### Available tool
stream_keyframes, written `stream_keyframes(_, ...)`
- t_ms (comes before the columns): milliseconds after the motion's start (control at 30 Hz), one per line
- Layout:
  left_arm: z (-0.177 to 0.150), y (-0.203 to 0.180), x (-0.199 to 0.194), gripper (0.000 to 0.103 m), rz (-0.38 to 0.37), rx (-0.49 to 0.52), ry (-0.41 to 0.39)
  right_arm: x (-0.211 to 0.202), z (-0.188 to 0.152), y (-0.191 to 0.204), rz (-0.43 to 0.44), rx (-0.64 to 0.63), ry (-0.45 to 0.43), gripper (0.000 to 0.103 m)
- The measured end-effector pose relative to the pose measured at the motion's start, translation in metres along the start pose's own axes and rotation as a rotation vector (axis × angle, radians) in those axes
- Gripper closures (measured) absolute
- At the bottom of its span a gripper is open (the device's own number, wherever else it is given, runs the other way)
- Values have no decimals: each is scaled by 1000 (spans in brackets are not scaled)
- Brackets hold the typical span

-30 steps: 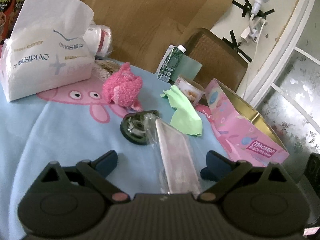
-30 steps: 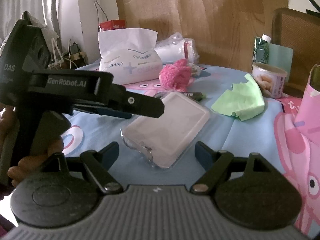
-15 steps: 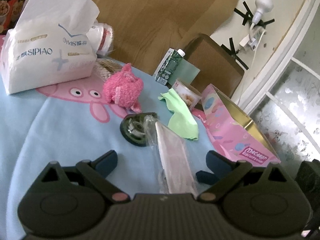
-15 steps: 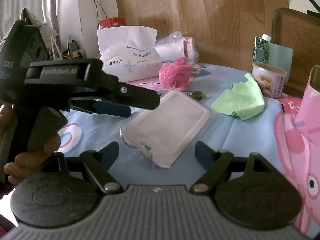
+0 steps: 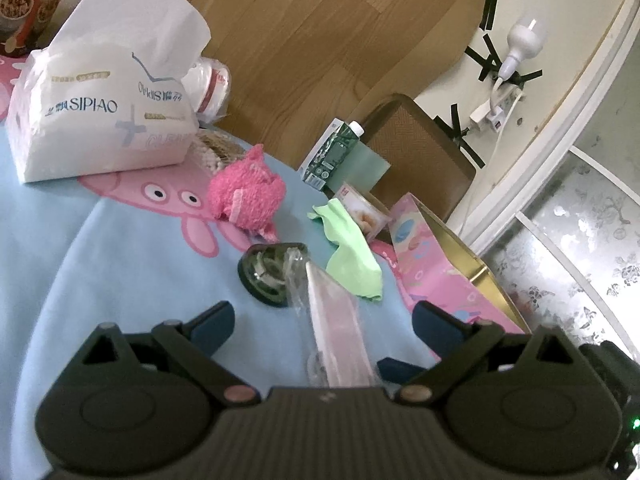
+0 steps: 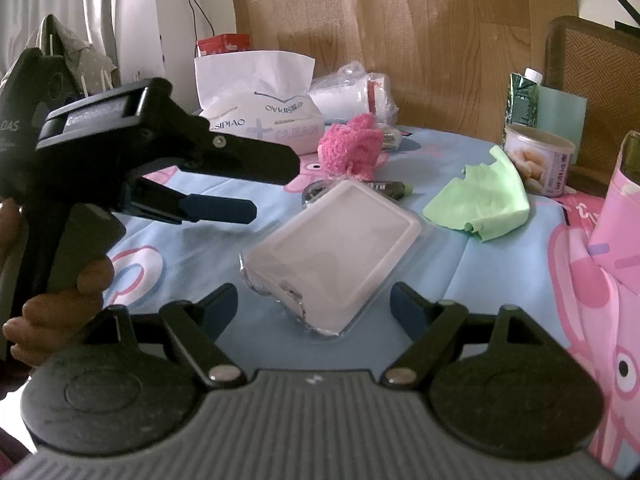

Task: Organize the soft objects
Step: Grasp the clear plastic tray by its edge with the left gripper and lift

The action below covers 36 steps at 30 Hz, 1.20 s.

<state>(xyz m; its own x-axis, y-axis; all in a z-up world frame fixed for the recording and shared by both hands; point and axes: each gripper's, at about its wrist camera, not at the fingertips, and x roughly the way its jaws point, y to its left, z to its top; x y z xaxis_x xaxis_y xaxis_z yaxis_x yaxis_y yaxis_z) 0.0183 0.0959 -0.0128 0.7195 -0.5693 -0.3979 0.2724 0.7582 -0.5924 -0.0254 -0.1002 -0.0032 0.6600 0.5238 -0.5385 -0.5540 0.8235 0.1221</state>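
Both tongs are wide open: the left tongs (image 5: 322, 322) and the right tongs (image 6: 310, 306). A pale pink packet (image 6: 332, 256) lies on the bench (image 5: 120, 264) between them, not gripped.

The pink box (image 6: 616, 264) is cut off at the right edge.

Both wrist cameras look down low across the light-blue cartoon tablecloth (image 5: 100, 272), sharing the plastic-wrapped pale pink pack (image 6: 332, 248) close ahead.
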Motion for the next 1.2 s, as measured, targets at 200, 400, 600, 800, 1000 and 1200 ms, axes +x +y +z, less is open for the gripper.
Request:
stream_keyframes(200,-1,-2,1,5,-8,16,11,0,0,-1,1,-4,1,17)
stream_keyframes(400,-2,-4,8,18,-26,24,61,2,-1,4,-8,-46,1,26)
stream_keyframes(600,-5,-7,10,23,-36,41,70,5,-2,18,1,-103,5,39)
stream_keyframes(800,-4,-2,8,23,-56,15,64,8,1,20,-3,-100,13,39)
stream_keyframes(1000,-4,2,9,18,-63,-10,73,9,0,22,-9,-110,18,38)
stream_keyframes(1200,-5,-1,10,24,-55,5,75,9,0,24,-12,-113,18,36)
